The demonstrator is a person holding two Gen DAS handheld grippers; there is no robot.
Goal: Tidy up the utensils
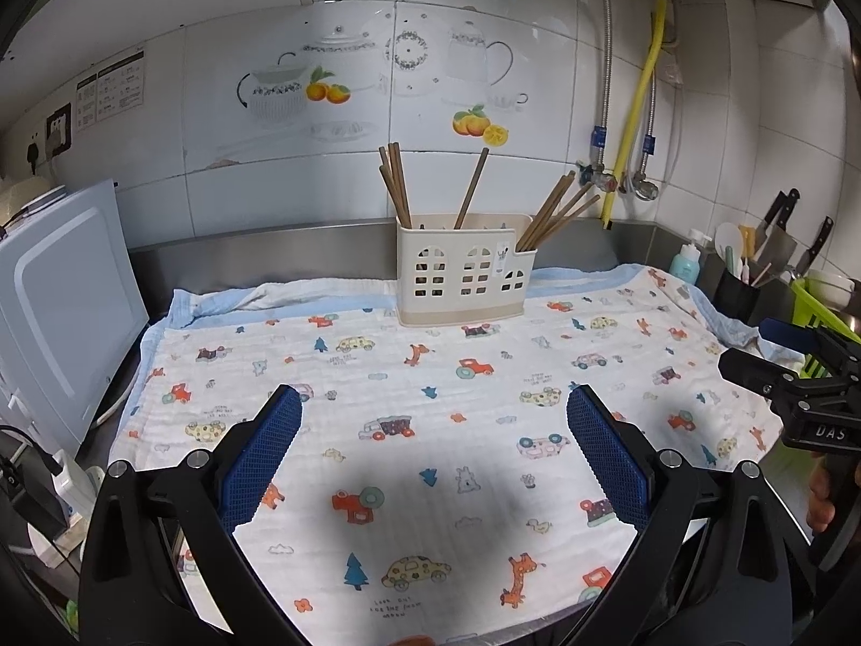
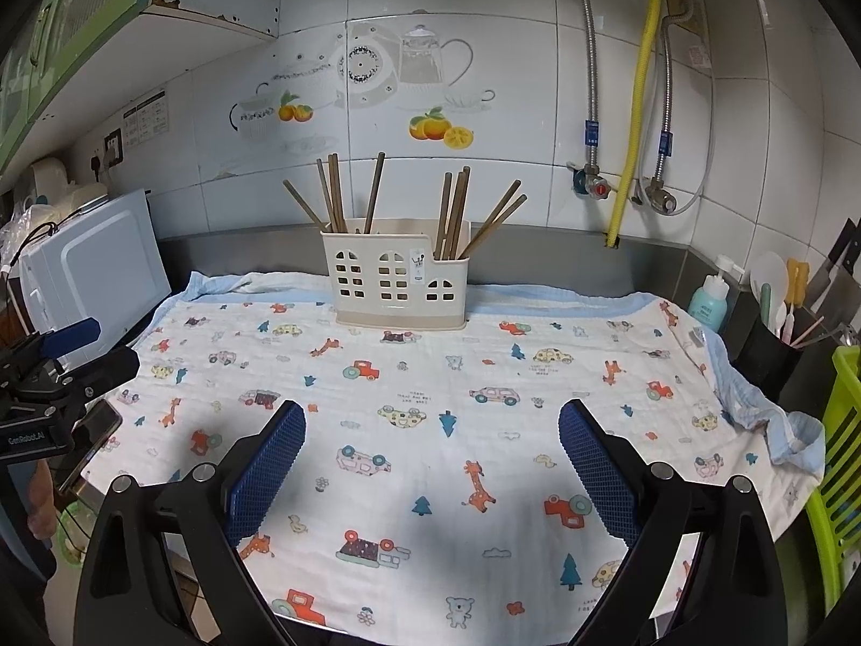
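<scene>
On the desk's printed cloth (image 1: 409, 452) the cream utensil caddy (image 2: 395, 282) stands at the back with every wooden chopstick (image 2: 452, 215) leaning loosely inside, so a careless reach could tip it, while the left claw (image 1: 433, 447) and right claw (image 2: 430, 463) hover low, both spread apart and empty.

The right tool (image 1: 753, 355) reads "DAS"; the left tool (image 2: 91, 347) reads "GenRobot.AI".
</scene>
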